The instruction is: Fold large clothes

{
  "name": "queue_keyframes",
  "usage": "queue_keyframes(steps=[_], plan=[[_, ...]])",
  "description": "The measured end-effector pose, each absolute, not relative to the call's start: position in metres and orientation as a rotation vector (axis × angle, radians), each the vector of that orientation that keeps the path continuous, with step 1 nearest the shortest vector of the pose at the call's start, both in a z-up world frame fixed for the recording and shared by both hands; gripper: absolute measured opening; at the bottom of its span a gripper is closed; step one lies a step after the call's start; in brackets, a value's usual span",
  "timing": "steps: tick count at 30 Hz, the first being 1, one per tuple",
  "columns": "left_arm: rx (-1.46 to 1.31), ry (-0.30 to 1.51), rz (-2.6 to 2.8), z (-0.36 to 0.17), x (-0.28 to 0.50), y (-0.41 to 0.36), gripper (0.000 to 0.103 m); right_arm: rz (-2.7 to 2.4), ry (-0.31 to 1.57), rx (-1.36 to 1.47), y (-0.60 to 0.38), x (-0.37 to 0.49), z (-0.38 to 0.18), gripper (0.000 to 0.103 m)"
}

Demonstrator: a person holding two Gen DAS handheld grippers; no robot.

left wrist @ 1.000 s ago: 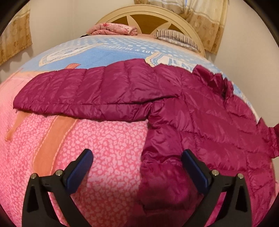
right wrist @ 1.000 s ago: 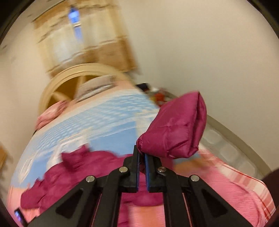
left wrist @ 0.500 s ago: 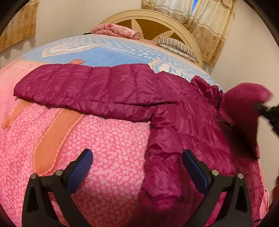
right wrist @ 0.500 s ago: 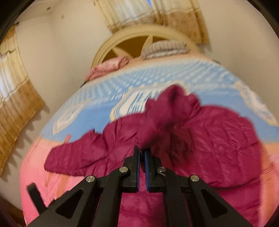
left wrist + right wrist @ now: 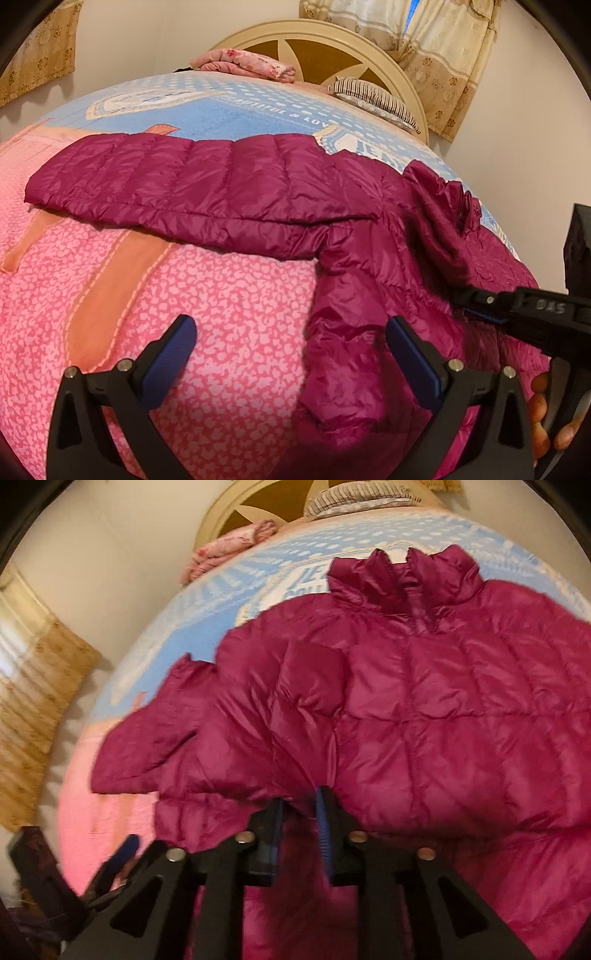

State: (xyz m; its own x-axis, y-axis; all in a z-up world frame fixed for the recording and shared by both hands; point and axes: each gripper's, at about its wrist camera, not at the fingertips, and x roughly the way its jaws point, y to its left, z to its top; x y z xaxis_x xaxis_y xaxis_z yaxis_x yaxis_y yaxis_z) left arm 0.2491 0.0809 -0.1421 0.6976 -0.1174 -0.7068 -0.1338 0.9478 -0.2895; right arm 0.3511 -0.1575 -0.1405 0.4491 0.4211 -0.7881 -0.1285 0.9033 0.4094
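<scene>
Nearest, the left gripper (image 5: 291, 360) hovers with fingers spread wide and empty above the pink bedspread (image 5: 221, 314), beside the jacket's hem. The right gripper (image 5: 301, 812) is loosening its fingers, a fold of sleeve between them. Likely the sleeve is being laid across the chest; letting it drop flat, then smoothing it, should keep the fold tidy. The magenta puffer jacket (image 5: 424, 701) lies spread across the bed, its other sleeve (image 5: 184, 184) stretched sideways, unfolded. Farther off sit folded pink cloth (image 5: 247, 64), a striped pillow (image 5: 373, 98) and the headboard (image 5: 332, 40); nothing blocks the work.
</scene>
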Motion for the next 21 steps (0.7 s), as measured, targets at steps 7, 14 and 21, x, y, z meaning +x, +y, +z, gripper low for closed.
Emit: queue_keyframes(steps=[7, 14, 21], plan=[[-0.325, 0.807, 0.012, -0.144, 0.251, 0.080, 0.103, 0.468, 0.930, 0.447, -0.172, 0.332, -0.108, 0.079], [-0.323, 0.807, 0.013, -0.144, 0.251, 0.080, 0.103, 0.357, 0.918, 0.267, -0.141, 0.350, -0.119, 0.007], [-0.316, 0.813, 0.017, -0.145, 0.253, 0.079, 0.103, 0.367, 0.992, 0.278, -0.123, 0.357, -0.159, 0.007]])
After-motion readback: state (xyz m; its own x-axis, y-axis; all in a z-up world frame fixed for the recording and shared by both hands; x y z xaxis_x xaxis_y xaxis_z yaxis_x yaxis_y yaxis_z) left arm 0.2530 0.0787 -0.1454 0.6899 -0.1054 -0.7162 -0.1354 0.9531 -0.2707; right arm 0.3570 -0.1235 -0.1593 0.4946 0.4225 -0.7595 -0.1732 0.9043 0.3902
